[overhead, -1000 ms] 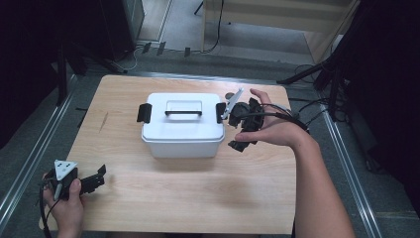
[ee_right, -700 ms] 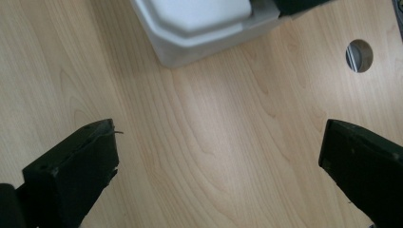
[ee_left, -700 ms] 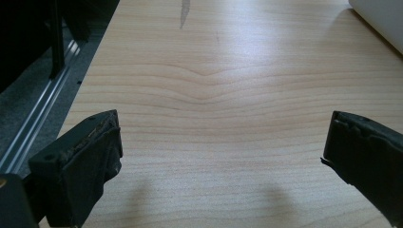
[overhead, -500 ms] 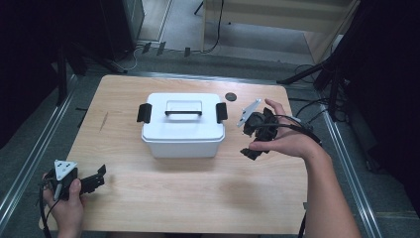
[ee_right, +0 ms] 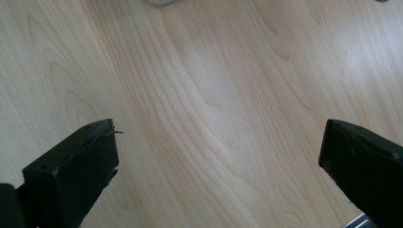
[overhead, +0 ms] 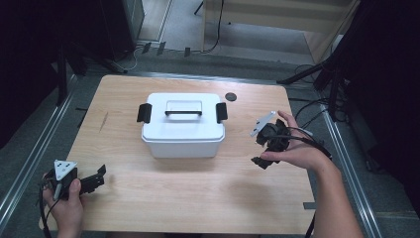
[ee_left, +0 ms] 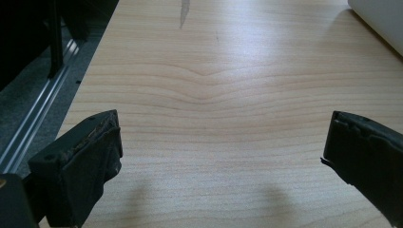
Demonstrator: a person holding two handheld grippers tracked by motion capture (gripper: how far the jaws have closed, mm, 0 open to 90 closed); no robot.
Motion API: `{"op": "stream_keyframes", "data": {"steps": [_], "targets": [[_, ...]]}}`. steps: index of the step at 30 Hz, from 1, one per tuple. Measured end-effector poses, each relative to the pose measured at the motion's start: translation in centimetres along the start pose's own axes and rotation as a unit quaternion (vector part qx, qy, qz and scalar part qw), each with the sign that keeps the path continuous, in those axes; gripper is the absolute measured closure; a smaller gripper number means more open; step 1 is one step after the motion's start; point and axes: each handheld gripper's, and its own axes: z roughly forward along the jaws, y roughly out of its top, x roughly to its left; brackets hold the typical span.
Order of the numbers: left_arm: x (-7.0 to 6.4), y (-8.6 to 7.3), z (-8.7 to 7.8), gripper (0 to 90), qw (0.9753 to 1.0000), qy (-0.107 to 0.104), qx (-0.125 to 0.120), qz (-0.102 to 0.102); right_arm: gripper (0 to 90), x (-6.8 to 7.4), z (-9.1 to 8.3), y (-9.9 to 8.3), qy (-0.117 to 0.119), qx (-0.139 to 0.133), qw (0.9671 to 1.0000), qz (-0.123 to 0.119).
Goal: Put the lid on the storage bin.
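Observation:
A white lidded box [overhead: 182, 125] with a black-edged handle [overhead: 183, 108] and two black side clips stands on the wooden table [overhead: 208, 198], slightly back of centre. My left gripper [overhead: 101, 176] lies low at the table's front left corner, open, with bare wood between its jaws; its own view catches a corner of the white box [ee_left: 380, 19] at top right. My right gripper [overhead: 261, 159] hovers to the right of the box, tilted down at the table, open and holding nothing. A sliver of the box [ee_right: 161, 2] shows at the top edge of its view.
A small dark round disc [overhead: 230, 96] lies on the table behind the box's right side. Metal rails [overhead: 34, 153] run along both sides of the table. Cables [overhead: 317, 116] and dark stands crowd the floor at the right and back.
My right gripper has drawn away from the box's right clip, moving right and toward the front of the table. The left gripper has stayed put.

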Motion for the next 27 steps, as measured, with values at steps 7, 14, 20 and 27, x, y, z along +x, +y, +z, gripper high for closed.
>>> {"op": "stream_keyframes", "data": {"steps": [7, 14, 20, 27], "targets": [[0.0, 0.0, 0.0, 0.0, 1.0, -0.001, 0.0, -0.002, 0.0, 0.0, 0.7, -1.9, -0.003, 0.003, 0.9999, 0.016], [0.0, 0.0, 0.0, 0.0, 1.0, 0.0, -0.001, 0.0, 0.0, 0.2, 1.5, -3.9, -0.009, 0.006, 0.9994, 0.033], [0.0, 0.0, 0.0, 0.0, 1.0, 0.001, 0.0, 0.002, 0.0, 0.3, 2.1, -5.7, -0.01, 0.005, 0.9986, 0.051], [0.0, 0.0, 0.0, 0.0, 1.0, 0.0, 0.001, 0.001, 0.0, 0.8, 2.7, -7.7, -0.018, -0.013, 0.9965, 0.081]]}}
